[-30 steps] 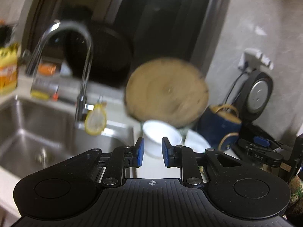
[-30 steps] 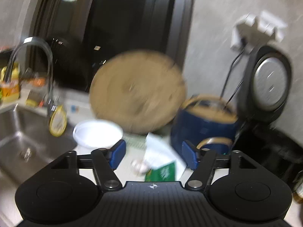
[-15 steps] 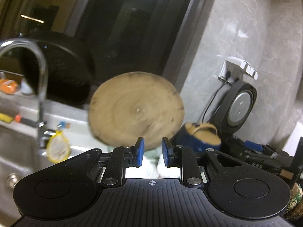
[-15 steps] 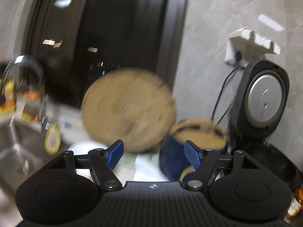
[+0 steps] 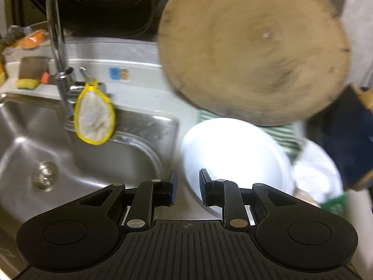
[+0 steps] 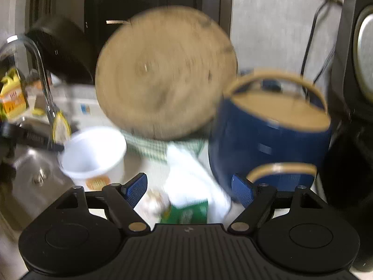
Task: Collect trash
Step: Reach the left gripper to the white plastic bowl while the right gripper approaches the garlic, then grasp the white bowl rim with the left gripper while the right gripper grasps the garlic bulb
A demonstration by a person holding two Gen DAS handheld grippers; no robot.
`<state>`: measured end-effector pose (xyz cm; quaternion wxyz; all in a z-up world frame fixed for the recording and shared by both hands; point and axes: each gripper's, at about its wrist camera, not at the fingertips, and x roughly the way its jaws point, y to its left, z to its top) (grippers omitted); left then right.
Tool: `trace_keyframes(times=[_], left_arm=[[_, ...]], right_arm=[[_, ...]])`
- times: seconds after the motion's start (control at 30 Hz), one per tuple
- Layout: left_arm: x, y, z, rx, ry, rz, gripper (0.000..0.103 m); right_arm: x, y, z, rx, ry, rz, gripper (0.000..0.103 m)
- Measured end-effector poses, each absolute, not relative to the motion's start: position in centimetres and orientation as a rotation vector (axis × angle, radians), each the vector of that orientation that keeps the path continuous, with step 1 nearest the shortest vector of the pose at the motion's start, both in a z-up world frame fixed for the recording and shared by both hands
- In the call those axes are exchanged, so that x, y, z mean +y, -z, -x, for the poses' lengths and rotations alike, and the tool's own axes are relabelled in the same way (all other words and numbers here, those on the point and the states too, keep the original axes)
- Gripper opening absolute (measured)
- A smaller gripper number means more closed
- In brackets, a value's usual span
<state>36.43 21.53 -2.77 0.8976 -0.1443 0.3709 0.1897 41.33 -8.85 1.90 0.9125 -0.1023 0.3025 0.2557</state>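
A white disposable bowl (image 5: pixel 235 156) stands on the counter beside the sink; it also shows in the right wrist view (image 6: pixel 93 154). A white wrapper with a green printed part (image 6: pixel 188 210) and a crumpled scrap (image 6: pixel 153 200) lie on the counter; the green part also shows in the left wrist view (image 5: pixel 334 204). My left gripper (image 5: pixel 187 187) is narrowly open and empty, just in front of the bowl's near rim. My right gripper (image 6: pixel 190 190) is wide open and empty, above the wrapper.
A round wooden board (image 5: pixel 254 51) leans on the back wall behind a striped cloth (image 5: pixel 284 135). A steel sink (image 5: pixel 46 144) with tap (image 5: pixel 56 37) and hanging scrubber (image 5: pixel 94 114) is at left. A blue pot (image 6: pixel 270 130) and a black cooker (image 6: pixel 354 70) stand at right.
Both views have tilted down and moved closer to the counter. The left gripper now sits close to the white bowl, the right one over the wrapper. Neither gripper's opening changed.
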Motion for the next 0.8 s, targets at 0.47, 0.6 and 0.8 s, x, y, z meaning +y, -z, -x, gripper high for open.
trace_keyframes(times=[0.47,0.6,0.8], left_arm=[[20.9,6.0,-34.6,0.795,-0.293,0.396,0.019],[19.4,6.0,-30.3,0.786,-0.276,0.469,0.015],[18.0,6.5,-24.0,0.744,-0.304,0.531,0.014]], right_arm=[[-10.5,4.5,-37.8,0.695,-0.508,0.268,0.08],[-10.8,4.0,-36.3,0.666,-0.575,0.231,0.08],[-9.3,3.7,-35.0,0.619,-0.649,0.258,0.08]])
